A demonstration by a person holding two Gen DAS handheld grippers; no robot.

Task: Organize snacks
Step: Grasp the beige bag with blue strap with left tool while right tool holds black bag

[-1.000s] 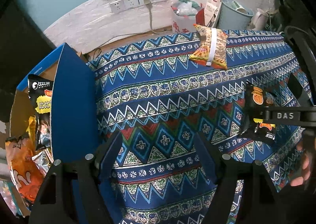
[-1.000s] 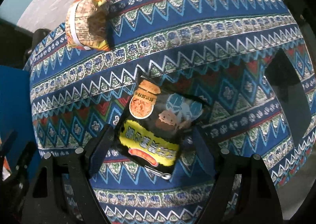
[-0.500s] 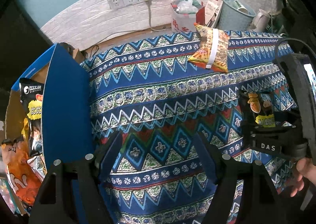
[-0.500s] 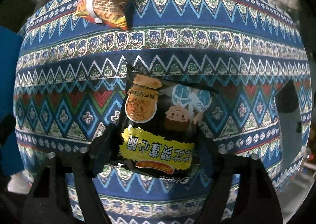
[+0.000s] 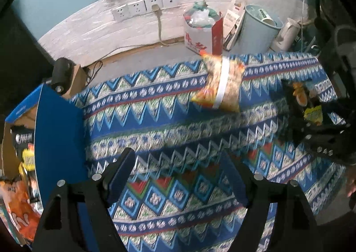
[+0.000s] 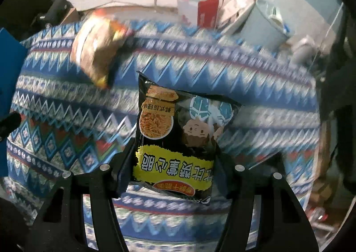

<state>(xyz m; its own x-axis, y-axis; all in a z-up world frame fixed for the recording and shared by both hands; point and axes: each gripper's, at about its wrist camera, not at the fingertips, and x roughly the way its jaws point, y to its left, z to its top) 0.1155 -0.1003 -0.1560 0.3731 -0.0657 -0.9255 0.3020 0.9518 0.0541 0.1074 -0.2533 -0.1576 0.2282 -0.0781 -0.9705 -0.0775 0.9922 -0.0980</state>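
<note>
Black snack bag [image 6: 175, 140] w/ yellow label band, noodle-bowl pic and cartoon face sits clamped in the right claw [image 6: 175, 174], held over the patterned table [image 6: 66, 118]; its long axis runs along the fingers, print upside down, far end pointing toward the wall. Left claw [image 5: 180, 176] gapes wide w/ nothing between, near the blue box [image 5: 57, 136] at the table's left; an orange-yellow bag [image 5: 222, 87] w/ white band lies at the far edge.

Orange snack bag [image 6: 98, 47] smeared by blur; box [image 5: 57, 140] hides its snacks; cloth [image 6: 255, 78] blurred.

Table under a blue zigzag-patterned cloth [image 5: 155, 123], orange banded snack bag [image 5: 222, 85] lying on it
</note>
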